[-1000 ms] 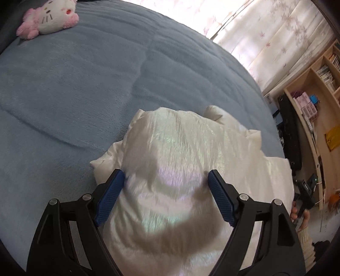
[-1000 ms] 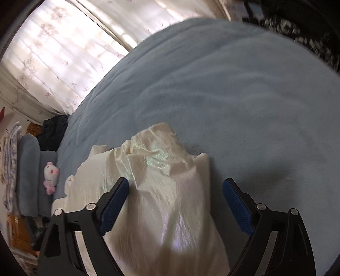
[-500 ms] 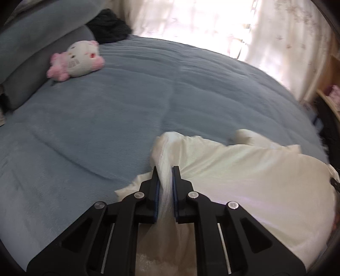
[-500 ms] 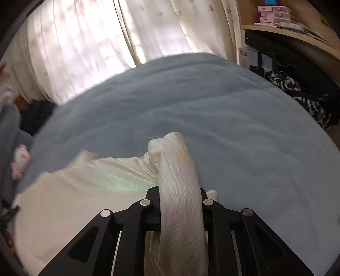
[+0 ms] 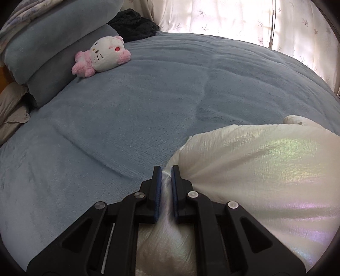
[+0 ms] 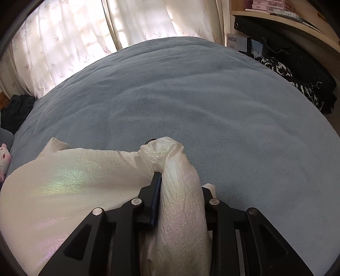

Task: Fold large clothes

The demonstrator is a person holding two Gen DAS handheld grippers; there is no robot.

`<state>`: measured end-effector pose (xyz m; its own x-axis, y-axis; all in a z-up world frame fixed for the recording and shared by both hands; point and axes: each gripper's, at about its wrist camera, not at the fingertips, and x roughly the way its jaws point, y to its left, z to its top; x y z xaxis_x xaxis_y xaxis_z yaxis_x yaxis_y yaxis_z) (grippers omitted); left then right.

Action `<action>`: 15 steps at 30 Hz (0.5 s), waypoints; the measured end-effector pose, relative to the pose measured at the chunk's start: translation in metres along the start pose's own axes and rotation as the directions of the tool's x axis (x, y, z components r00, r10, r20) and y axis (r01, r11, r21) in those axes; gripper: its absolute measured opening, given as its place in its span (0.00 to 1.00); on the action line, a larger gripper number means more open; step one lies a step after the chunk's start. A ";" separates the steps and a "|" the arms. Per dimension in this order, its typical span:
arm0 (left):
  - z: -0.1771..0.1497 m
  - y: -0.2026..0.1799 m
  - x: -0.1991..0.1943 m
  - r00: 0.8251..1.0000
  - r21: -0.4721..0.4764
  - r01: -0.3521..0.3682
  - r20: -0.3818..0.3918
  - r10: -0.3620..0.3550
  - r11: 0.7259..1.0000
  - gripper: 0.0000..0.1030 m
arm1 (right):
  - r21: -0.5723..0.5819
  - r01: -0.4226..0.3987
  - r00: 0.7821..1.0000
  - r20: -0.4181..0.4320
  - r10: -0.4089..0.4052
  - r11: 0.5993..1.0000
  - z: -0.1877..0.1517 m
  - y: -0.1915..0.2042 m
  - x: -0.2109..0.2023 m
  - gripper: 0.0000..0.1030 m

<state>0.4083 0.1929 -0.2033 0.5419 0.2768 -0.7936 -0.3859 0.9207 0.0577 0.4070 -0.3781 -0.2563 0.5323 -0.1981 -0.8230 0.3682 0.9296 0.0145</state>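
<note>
A large white, shimmery puffy garment (image 5: 265, 165) is stretched above a blue-grey bed blanket (image 5: 131, 114). My left gripper (image 5: 166, 172) is shut on the garment's left end, with fabric pinched between the blue pads. In the right wrist view the same garment (image 6: 70, 176) stretches off to the left. My right gripper (image 6: 179, 180) is shut on its right end, where a thick roll of fabric bulges up over the jaws and hides the right finger.
A pink and white plush cat (image 5: 102, 56) lies by grey pillows (image 5: 42, 48) at the head of the bed. Curtains (image 6: 85, 29) hang behind the bed. A wooden shelf (image 6: 282, 19) and dark bags (image 6: 297, 74) stand to the right.
Both grippers were open over the garment a second ago; they closed on its two ends and have since lifted, pulling the garment taut between them.
</note>
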 end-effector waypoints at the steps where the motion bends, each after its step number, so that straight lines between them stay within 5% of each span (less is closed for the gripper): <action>1: 0.001 0.001 -0.001 1.000 0.002 0.002 -0.004 -0.002 1.000 0.07 | 0.002 0.008 1.000 -0.010 -0.008 1.000 -0.001 -0.001 -0.003 0.31; 3: 0.003 0.001 -0.005 1.000 0.011 0.016 -0.012 -0.016 1.000 0.07 | 0.007 0.027 0.999 -0.033 -0.027 1.000 0.001 -0.001 -0.017 0.42; 7: 0.018 0.012 -0.023 0.996 0.018 0.093 -0.002 -0.093 0.996 0.07 | 0.039 -0.016 0.998 -0.058 0.018 0.999 0.005 -0.013 -0.070 0.43; 11: 0.037 0.012 -0.066 0.985 0.006 0.167 0.053 -0.167 0.986 0.07 | 0.036 -0.051 0.999 0.002 0.051 0.998 0.013 -0.001 -0.115 0.44; 15: 0.044 -0.018 -0.117 0.962 0.101 0.230 0.125 -0.241 0.968 0.07 | -0.017 -0.135 0.989 0.061 0.136 0.991 0.014 0.036 -0.150 0.44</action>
<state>0.3847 0.1558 -0.0851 0.7079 0.0785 -0.7019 -0.1738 0.9826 -0.0654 0.3514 -0.3196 -0.1246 0.6230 -0.0882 -0.7772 0.2798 0.9530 0.1161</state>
